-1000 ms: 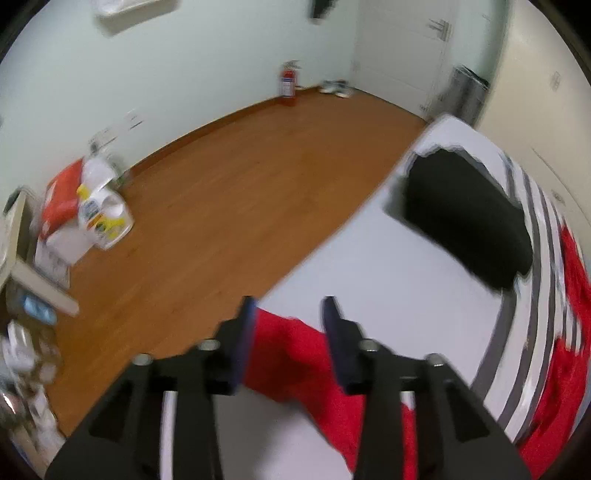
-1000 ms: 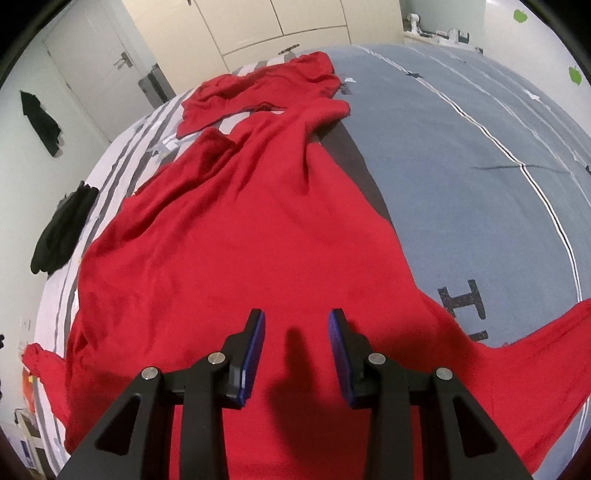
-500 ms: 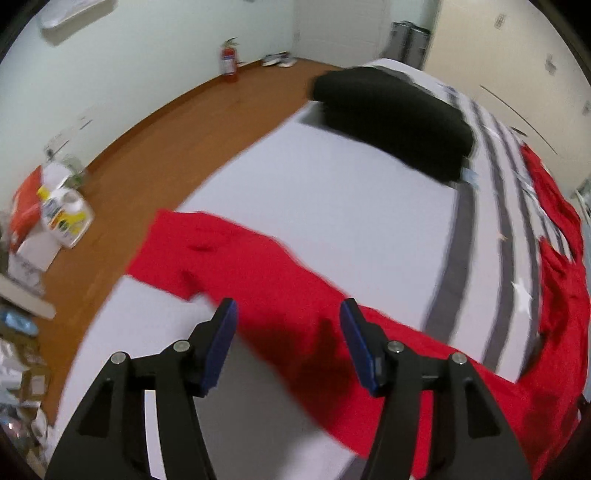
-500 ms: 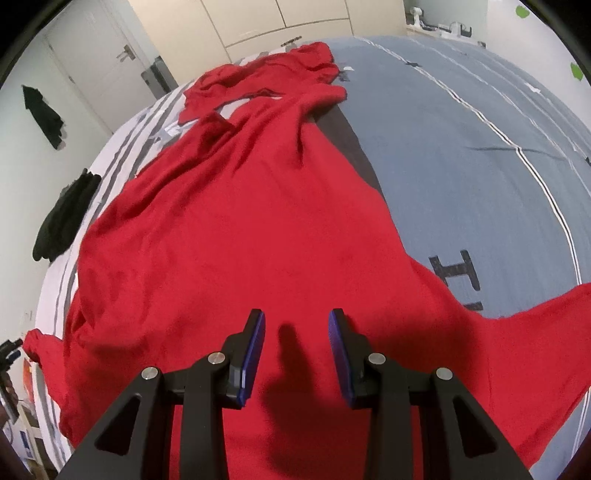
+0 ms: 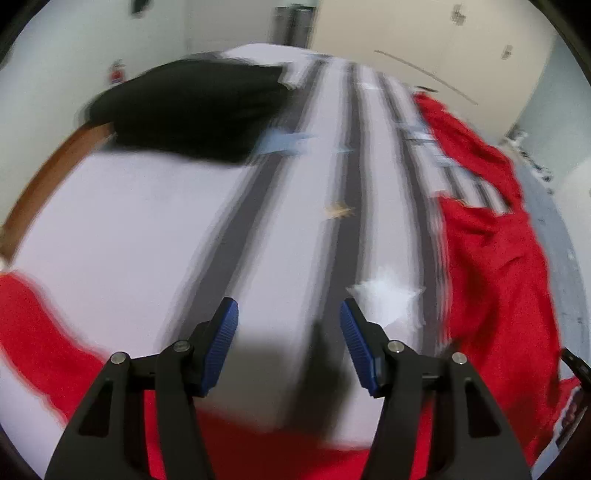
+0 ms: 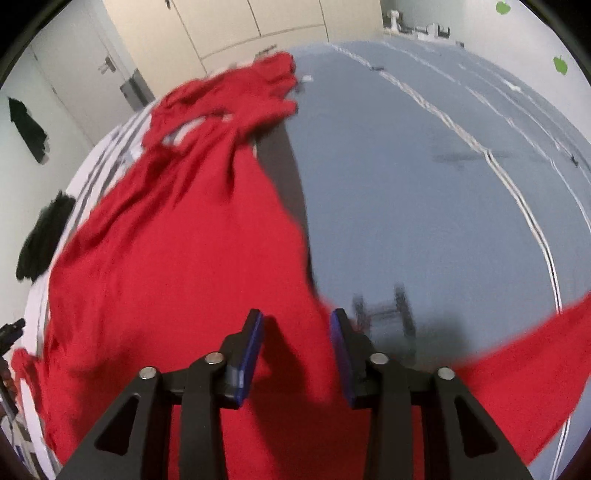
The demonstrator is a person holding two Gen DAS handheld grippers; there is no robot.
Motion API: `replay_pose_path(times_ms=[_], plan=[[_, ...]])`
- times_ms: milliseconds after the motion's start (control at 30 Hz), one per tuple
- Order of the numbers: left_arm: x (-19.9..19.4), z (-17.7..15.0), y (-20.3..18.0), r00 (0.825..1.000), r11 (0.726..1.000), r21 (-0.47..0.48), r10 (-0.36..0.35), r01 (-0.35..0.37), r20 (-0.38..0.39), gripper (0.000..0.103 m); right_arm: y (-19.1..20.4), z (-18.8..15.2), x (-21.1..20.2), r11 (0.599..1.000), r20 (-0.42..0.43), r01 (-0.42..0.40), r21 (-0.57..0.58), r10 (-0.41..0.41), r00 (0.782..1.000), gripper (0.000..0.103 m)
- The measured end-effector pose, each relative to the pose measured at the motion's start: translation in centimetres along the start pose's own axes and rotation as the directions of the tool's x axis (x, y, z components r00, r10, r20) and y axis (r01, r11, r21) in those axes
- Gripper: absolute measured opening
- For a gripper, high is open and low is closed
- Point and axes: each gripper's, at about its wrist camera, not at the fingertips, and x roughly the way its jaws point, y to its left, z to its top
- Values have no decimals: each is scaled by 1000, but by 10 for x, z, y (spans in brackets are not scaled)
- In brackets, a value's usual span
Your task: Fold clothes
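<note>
A large red garment (image 6: 177,266) lies spread over the bed, its far end bunched near the wardrobe and one sleeve (image 6: 524,354) reaching right. My right gripper (image 6: 295,332) is open and empty, just above the garment's right edge. In the left wrist view the garment shows on the right (image 5: 491,266), and a sleeve (image 5: 29,332) shows at the lower left. My left gripper (image 5: 288,325) is wide open and empty above the striped sheet (image 5: 280,221).
A black folded garment (image 5: 192,110) lies at the far left of the bed; it also shows in the right wrist view (image 6: 44,236). Grey bedding (image 6: 424,184) covers the bed's right side. Wardrobe doors (image 6: 240,26) and a door (image 6: 85,70) stand beyond. Wooden floor (image 5: 48,173) borders the bed's left.
My left gripper has opened wider and swung from the bed's floor-side edge and red sleeve towards the striped middle of the bed. My right gripper has shifted right to the garment's edge.
</note>
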Motion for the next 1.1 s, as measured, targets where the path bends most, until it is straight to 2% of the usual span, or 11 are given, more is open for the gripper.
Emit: replay_pose_path(times_ms=[133,267,467,600,667,767,800,867,900,933,1100], plan=[[49,31,-84,997,990,119,-81,82,-10,55,2,48,25,999,35,-25,-46,26,999,52],[90,56,-141,993,970,212,-107,115,-48,55,11,95,63,995,23,-58,-85,60,998,52],[141,95,-176,993,965,237,-99,112,-65,55,8,151,98,988,52,-151,8,151,987,52],[160,94,-187,992,954,281,-79,103,-95,53,12,171,128,986,19,-165,8,164,986,52],[165,94,-189,991,948,298,-86,112,-99,42,15,177,145,985,-12,-170,17,170,985,52],[164,103,-182,986,957,247,-130,152,-102,7,12,184,159,983,-6,-177,47,177,984,52],[163,109,-179,985,962,222,-138,157,-100,5,12,189,163,982,-1,-181,59,181,983,53],[160,123,-174,988,972,187,-133,145,-75,5,11,199,170,980,8,-180,80,180,984,38],[157,132,-171,990,976,173,-126,134,-57,5,9,204,173,979,5,-182,93,182,983,11],[154,142,-167,992,979,155,-123,128,-41,5,8,209,174,977,5,-191,97,192,981,4],[145,190,-159,996,987,139,-84,81,15,5,14,229,165,982,32,-188,31,187,982,4]])
